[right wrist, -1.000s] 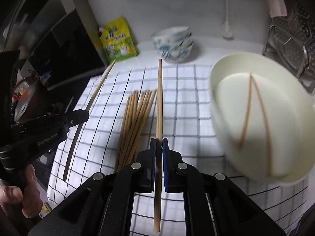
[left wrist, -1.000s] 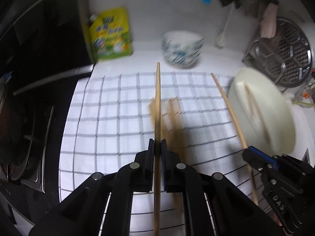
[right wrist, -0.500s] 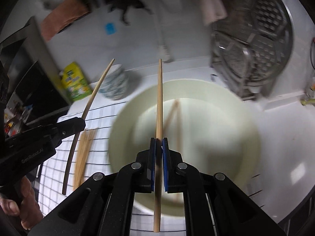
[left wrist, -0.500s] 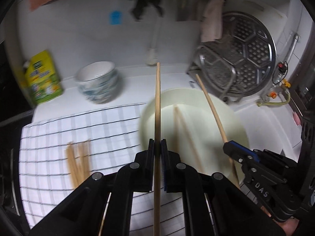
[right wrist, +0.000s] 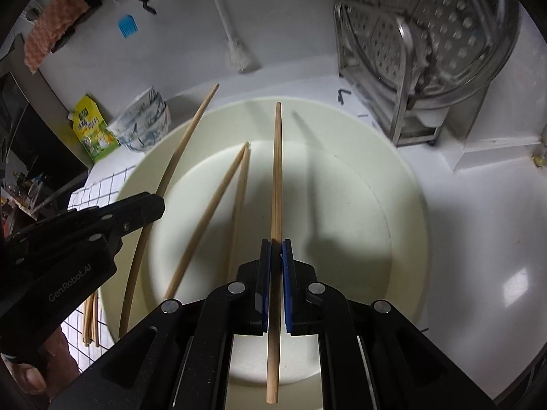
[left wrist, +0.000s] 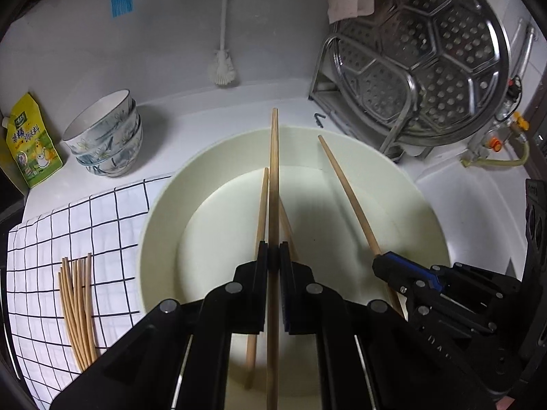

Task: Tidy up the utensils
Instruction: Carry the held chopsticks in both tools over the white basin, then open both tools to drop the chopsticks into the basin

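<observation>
My left gripper (left wrist: 272,253) is shut on a wooden chopstick (left wrist: 274,177) and holds it over the cream round basin (left wrist: 164,205). My right gripper (right wrist: 276,244) is shut on another chopstick (right wrist: 277,171) over the same basin (right wrist: 410,205). Two chopsticks (right wrist: 218,201) lie inside the basin. Each gripper shows in the other's view: the right one (left wrist: 379,263) at lower right, the left one (right wrist: 155,205) at left. A bundle of several chopsticks (left wrist: 78,307) lies on the checked cloth (left wrist: 68,225).
Stacked patterned bowls (left wrist: 106,140) and a yellow-green pouch (left wrist: 29,147) stand at the back left. A metal steamer tray on a rack (left wrist: 424,58) leans at the back right. A white brush (left wrist: 222,68) hangs on the wall.
Both grippers have swung right from the cloth and its bundle to above the basin, each still holding its chopstick. The views have steadied and moved closer to the basin.
</observation>
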`<control>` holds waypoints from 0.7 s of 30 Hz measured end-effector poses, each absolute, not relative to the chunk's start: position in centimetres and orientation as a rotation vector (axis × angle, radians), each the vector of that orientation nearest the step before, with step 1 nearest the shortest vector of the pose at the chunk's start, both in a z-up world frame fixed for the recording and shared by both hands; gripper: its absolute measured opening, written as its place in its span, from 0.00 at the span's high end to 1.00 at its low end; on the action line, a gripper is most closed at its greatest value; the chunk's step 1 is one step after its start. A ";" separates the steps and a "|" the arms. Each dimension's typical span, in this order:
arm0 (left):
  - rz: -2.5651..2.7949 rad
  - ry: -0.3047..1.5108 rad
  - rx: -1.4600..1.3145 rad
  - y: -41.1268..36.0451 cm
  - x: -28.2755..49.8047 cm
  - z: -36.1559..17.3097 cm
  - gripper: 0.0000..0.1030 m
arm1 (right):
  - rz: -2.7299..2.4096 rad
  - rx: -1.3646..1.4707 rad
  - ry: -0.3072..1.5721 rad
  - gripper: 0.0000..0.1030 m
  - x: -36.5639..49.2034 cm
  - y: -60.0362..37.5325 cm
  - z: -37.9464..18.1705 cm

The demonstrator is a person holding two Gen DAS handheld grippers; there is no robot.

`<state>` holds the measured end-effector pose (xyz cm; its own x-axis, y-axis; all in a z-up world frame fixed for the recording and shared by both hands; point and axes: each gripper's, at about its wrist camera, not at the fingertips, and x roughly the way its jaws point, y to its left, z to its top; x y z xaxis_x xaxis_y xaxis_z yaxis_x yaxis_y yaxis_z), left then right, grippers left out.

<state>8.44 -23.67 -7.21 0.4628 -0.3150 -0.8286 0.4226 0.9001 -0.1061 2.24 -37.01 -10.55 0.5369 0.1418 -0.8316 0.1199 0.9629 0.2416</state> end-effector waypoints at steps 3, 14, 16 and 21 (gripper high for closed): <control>-0.434 1.005 0.134 -24.2 8.8 -8.1 0.93 | 0.026 0.293 1.024 0.94 2.7 -37.3 -11.4; -0.410 1.019 0.161 -24.6 8.9 -8.8 0.75 | 0.037 0.321 1.029 0.91 2.9 -38.0 -12.4; -0.399 0.998 0.163 -24.4 8.8 -8.3 0.51 | 0.031 0.317 1.010 0.89 2.7 -38.0 -11.9; -0.389 0.978 0.154 -23.8 8.7 -7.4 0.51 | 0.028 0.317 0.990 0.88 2.5 -37.9 -11.0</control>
